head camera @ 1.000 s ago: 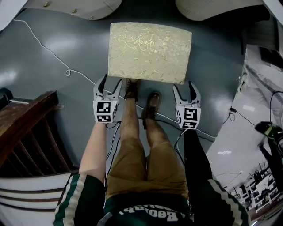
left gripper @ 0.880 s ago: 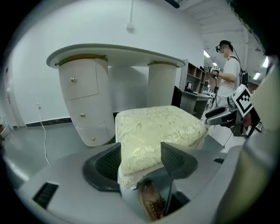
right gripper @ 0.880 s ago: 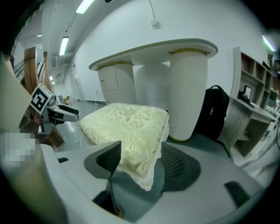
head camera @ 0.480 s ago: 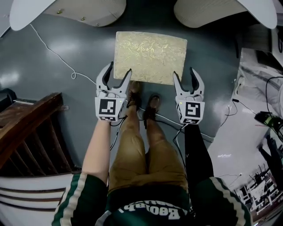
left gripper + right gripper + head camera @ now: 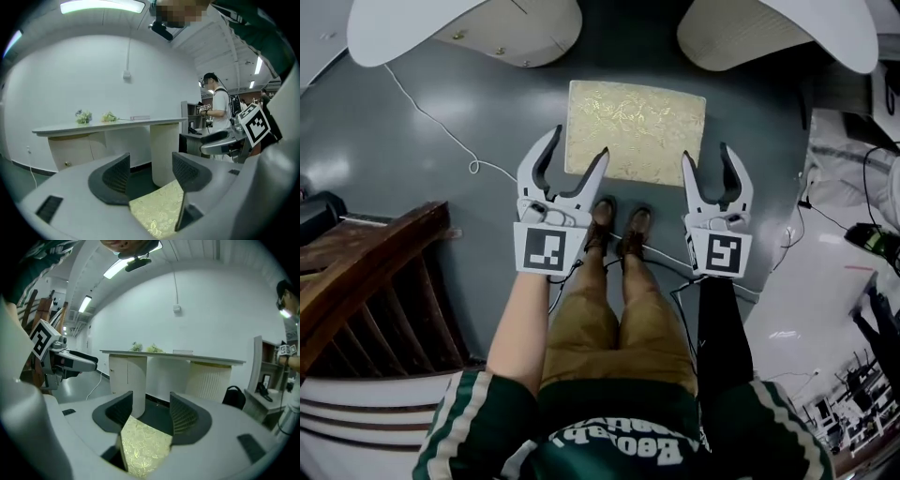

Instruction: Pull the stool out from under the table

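Note:
The stool [image 5: 636,131], with a gold patterned cushion, stands on the grey floor in front of the white table [image 5: 469,28]. My left gripper [image 5: 578,145] hangs open in the air above the stool's near left corner, with nothing between its fingers. My right gripper [image 5: 707,155] hovers over the near right corner; its jaws have just been closing a little but stay open and empty. In the left gripper view the stool [image 5: 157,213] lies far below the left gripper [image 5: 151,161]. The right gripper view shows the stool [image 5: 143,446] under the right gripper [image 5: 151,404].
The person's shoes [image 5: 619,230] stand just before the stool. A dark wooden piece of furniture [image 5: 366,272] is at the left. A white cable [image 5: 431,122] runs across the floor. Cluttered gear and cables [image 5: 862,244] lie at the right. Another person [image 5: 218,108] stands beyond the table.
Both grippers have risen from beside the stool's near corners. The stool stays on the floor and looks smaller as the view lifts away.

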A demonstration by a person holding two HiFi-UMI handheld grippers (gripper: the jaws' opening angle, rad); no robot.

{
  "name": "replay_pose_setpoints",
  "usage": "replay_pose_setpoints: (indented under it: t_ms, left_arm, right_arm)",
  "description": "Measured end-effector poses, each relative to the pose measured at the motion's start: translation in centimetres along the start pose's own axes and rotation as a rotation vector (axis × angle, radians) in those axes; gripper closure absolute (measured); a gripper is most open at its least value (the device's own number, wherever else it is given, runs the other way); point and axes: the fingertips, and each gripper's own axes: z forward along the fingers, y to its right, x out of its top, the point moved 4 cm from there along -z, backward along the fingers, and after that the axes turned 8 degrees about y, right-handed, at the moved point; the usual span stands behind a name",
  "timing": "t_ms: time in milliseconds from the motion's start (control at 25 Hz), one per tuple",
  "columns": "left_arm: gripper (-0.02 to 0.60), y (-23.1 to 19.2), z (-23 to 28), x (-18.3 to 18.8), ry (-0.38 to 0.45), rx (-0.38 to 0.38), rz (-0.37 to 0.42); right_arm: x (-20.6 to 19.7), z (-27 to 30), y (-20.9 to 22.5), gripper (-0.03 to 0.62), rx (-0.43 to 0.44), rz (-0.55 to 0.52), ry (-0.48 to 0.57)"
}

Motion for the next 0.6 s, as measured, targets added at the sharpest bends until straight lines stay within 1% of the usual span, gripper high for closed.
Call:
replay_pose_setpoints:
  t_ms: [80, 160, 240, 360, 480, 520, 600]
  left_arm:
    - [0.276, -0.2, -0.1, 2.0, 0.008, -0.019, 0.021]
    - [0.276, -0.4, -0.1, 3.8, 0.003, -0.055, 0.066]
    - [0.277, -0.4, -0.2, 5.7, 0.003, -0.096, 0.112]
    - [0.278, -0.9, -0.2, 8.6, 0.030, -0.111, 0.109]
    - [0.280, -1.1, -0.3, 11.1, 0.030, -0.105, 0.070]
    - [0.286, -1.1, -0.2, 12.0, 0.030, -0.104, 0.070]
    - [0.329, -1.2, 0.0, 14.4, 0.062, -0.106, 0.101]
  right_arm:
    - [2.0, 0.4, -0.4, 0.337, -0.018, -0.002, 0.036]
    - [4.2, 0.7, -0.8, 0.348, -0.041, 0.015, 0.080]
    - [6.2, 0.4, -1.2, 0.360, -0.057, 0.026, 0.099]
    - [8.7, -0.3, -1.7, 0.368, -0.052, 0.001, 0.081]
    - [11.4, -0.9, -2.0, 0.373, -0.054, -0.008, 0.074]
    - [12.4, -1.1, -2.0, 0.376, -0.055, -0.013, 0.074]
    - [14.5, -1.7, -2.0, 0.385, -0.051, -0.024, 0.082]
